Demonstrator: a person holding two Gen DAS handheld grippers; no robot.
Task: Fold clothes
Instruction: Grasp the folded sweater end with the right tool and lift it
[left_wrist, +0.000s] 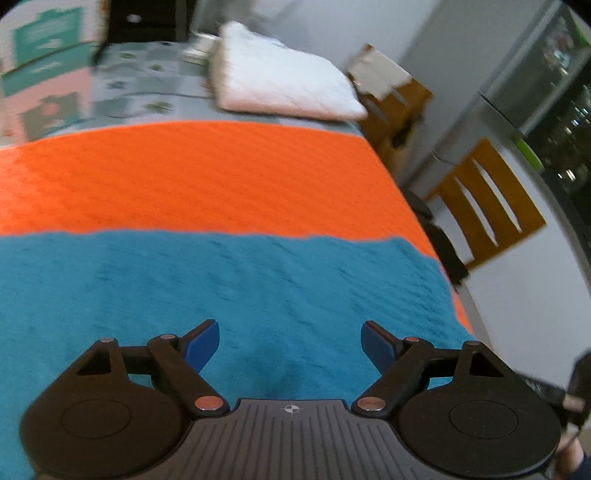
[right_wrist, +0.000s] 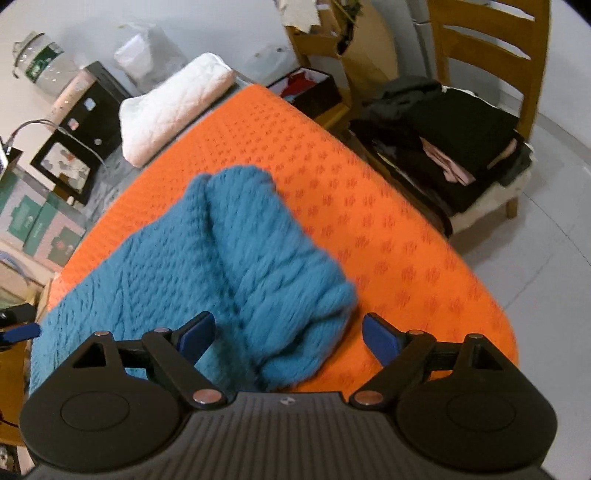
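A teal knitted garment (left_wrist: 236, 288) lies on an orange cloth (left_wrist: 192, 177) that covers the table. In the left wrist view it spreads flat across the near half. My left gripper (left_wrist: 290, 345) is open just above it, with nothing between the blue pads (left_wrist: 201, 345). In the right wrist view the teal garment (right_wrist: 236, 266) shows a sleeve or flap folded over on top, bunched toward the orange cloth (right_wrist: 369, 206). My right gripper (right_wrist: 288, 338) is open over the folded edge, holding nothing.
A folded white quilted cloth (left_wrist: 280, 81) lies at the far end of the table, also in the right wrist view (right_wrist: 173, 107). A wooden chair (right_wrist: 487, 81) with a pile of dark clothes (right_wrist: 454, 133) stands to the right. Boxes (right_wrist: 40, 221) stand to the left.
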